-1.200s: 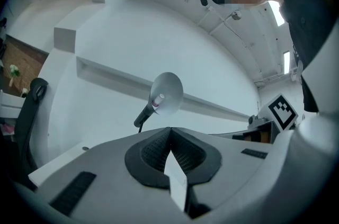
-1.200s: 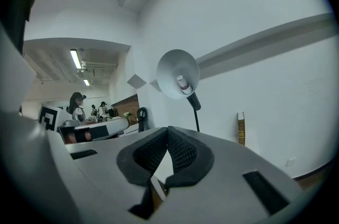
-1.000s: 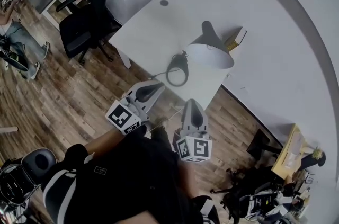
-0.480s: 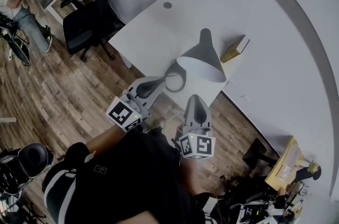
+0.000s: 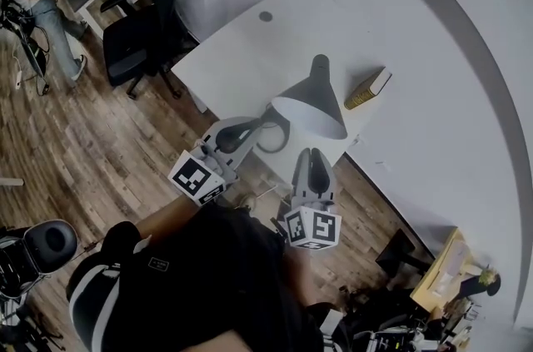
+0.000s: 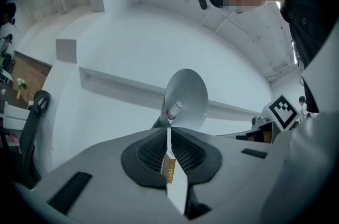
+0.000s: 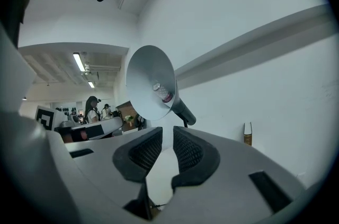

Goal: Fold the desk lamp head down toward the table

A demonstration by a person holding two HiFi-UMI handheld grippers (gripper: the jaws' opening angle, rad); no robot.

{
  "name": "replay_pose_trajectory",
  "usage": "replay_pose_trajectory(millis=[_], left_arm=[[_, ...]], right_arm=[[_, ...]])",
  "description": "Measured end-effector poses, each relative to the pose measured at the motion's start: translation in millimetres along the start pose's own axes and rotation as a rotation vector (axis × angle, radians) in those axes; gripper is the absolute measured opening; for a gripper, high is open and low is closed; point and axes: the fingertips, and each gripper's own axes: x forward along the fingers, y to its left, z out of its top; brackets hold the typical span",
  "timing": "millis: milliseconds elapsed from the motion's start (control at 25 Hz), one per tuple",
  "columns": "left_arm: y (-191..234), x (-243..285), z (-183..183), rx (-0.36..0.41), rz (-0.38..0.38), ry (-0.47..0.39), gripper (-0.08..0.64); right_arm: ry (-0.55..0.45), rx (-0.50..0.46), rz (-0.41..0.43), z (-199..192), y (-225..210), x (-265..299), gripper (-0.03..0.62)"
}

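Note:
A desk lamp with a grey cone shade (image 5: 311,105) stands near the front edge of the white table (image 5: 233,51), its head raised and its open mouth facing me. My left gripper (image 5: 252,124) is shut and empty, just left of the shade. The left gripper view shows the shade (image 6: 185,98) straight ahead, above the closed jaws of that gripper (image 6: 168,132). My right gripper (image 5: 313,152) is below the shade, apart from it. Its jaws have just been opening and now stand a little apart with nothing between them (image 7: 167,135). The shade with its bulb (image 7: 151,82) is close ahead.
A yellow-spined book (image 5: 368,88) stands on the table behind the lamp, against the white wall. A black cable loop (image 5: 276,136) lies by the lamp's foot. A black office chair (image 5: 146,34) stands left of the table, and a person (image 5: 42,1) is far left on the wooden floor.
Both grippers have moved forward over the table's front edge and closer to the lamp shade. The lamp itself stands as before.

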Motion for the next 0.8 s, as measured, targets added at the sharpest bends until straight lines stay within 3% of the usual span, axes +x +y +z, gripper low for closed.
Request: replay_pose_trajectory(millis=[120,320,800], left_arm=[[1.3,4.9,6.6,0.006,0.000,-0.016,0.044],[1.7,16.5,18.5,0.017,-0.019,-0.033,0.096],[-2.1,39.0,38.6,0.048,-0.056,-0.061,0.103]], right_arm=[[-0.018,0.008,-0.005,9.4,-6.2,1.6,0.101],[-0.058,-0.005,-0.004,25.5,-12.1,5.2,0.107],[-0.105,-0.027,0.000,50.9,-12.6,13.9,0.107]])
